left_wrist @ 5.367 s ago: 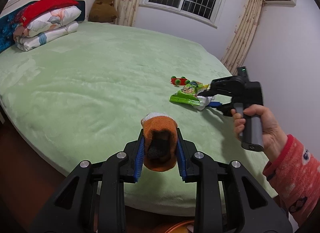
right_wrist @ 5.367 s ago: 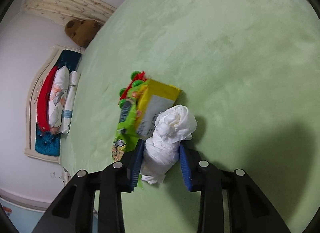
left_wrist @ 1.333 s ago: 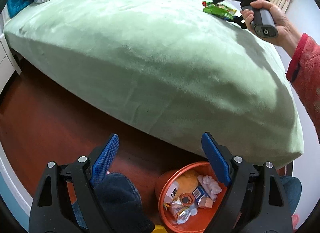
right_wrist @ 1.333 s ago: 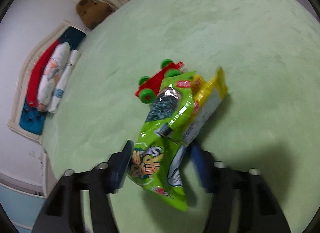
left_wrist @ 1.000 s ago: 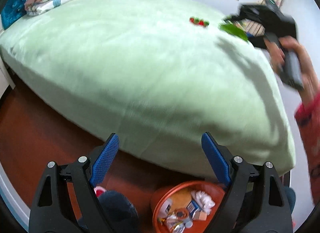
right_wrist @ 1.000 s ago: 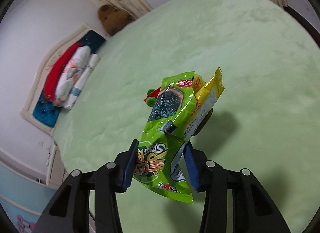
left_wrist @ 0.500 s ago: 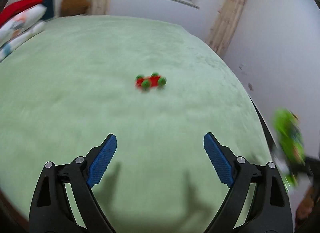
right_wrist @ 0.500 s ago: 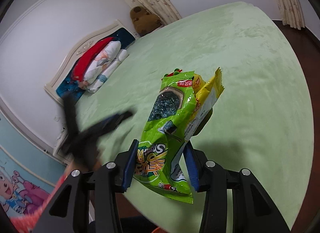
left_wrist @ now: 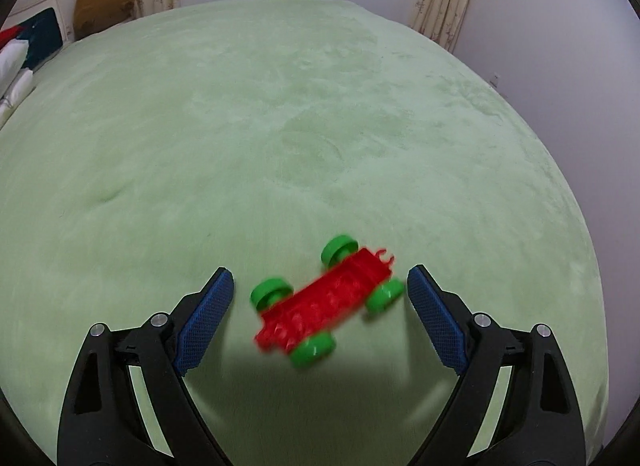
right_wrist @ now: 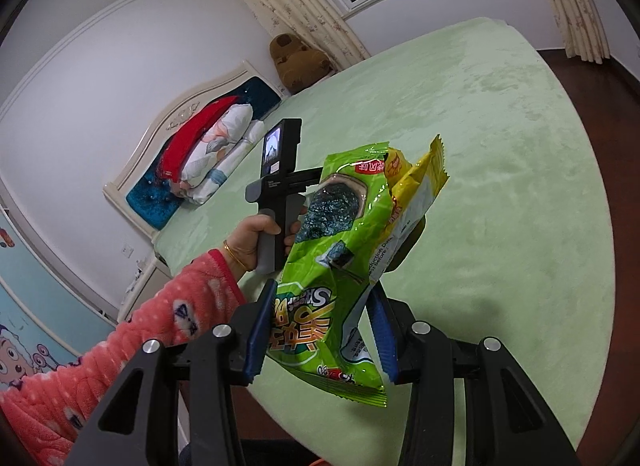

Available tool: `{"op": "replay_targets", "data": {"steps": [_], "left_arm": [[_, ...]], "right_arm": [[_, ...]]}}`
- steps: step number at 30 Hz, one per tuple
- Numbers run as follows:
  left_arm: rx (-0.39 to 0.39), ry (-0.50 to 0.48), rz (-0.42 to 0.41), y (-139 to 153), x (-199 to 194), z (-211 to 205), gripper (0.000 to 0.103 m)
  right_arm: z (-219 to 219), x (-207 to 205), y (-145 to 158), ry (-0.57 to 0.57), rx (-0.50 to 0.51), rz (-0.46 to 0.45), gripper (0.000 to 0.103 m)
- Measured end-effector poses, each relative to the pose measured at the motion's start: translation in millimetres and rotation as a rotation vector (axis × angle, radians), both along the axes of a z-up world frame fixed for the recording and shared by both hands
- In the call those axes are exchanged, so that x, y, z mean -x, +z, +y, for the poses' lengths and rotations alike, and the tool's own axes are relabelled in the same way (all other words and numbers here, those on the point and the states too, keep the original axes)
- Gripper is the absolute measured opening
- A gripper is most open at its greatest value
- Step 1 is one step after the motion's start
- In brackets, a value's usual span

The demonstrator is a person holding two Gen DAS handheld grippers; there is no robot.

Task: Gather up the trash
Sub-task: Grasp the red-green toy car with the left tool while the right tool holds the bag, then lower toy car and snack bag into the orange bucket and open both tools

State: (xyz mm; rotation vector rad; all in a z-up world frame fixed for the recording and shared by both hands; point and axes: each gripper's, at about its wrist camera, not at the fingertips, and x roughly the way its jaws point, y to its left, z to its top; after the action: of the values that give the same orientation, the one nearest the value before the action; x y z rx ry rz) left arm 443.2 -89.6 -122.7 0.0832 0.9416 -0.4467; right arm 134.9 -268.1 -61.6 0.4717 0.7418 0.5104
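Note:
A red toy car [left_wrist: 326, 302] with green wheels lies on the green bed [left_wrist: 280, 105], blurred by motion. My left gripper [left_wrist: 320, 278] is open around it, one blue pad on each side and neither touching. My right gripper [right_wrist: 323, 298] is shut on a green snack bag [right_wrist: 332, 234] together with a yellow wrapper [right_wrist: 416, 181], held up in the air above the bed's near edge. In the right wrist view a hand [right_wrist: 252, 234] in a pink sleeve [right_wrist: 160, 326] holds the left gripper's handle [right_wrist: 276, 205]. The bag hides that gripper's fingers.
Stacked pillows [right_wrist: 208, 145] lie by the headboard, with a brown plush toy [right_wrist: 300, 57] in the far corner. Curtains hang by the window. Dark wood floor [right_wrist: 600, 77] runs past the bed's right side. A wall with cartoon pictures stands at the left.
My left gripper swung up from the orange bin on the floor and across the bed to straddle the toy car. My right gripper lifted the snack bags off the bed and drew back.

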Motion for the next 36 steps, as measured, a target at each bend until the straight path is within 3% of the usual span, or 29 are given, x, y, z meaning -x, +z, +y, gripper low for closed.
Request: {"op": "replay_targets", "data": {"steps": [3,10,15,19,27,30,36], "left_arm": [[-0.02,-0.008,0.006,-6,-3,-4,0.067],[-0.014,-0.008,-0.022,2,14,0,0.066],[0.027,-0.033,-0.057,30,60,6,0.066],[0.081,-0.069,-0.089,62,124,17,0.066],[0.117,-0.11,-0.144,106,303,54,0.066],[0.119,-0.12,-0.112,97,356,61,0.066],[0.126,-0.151,0.06,33,439,55,0.066]], "right_arm": [[0,-3,0,-0.001,0.003,0.002,0.044],[2,5,4,-0.003,0.007,-0.013,0.044],[2,23,12,-0.001,0.022,-0.024,0.044],[9,48,17,0.013,0.057,-0.028,0.044],[26,104,12,0.07,0.138,0.003,0.044],[38,128,1,0.108,0.173,0.03,0.044],[70,168,-38,0.209,0.23,0.13,0.044]]}}
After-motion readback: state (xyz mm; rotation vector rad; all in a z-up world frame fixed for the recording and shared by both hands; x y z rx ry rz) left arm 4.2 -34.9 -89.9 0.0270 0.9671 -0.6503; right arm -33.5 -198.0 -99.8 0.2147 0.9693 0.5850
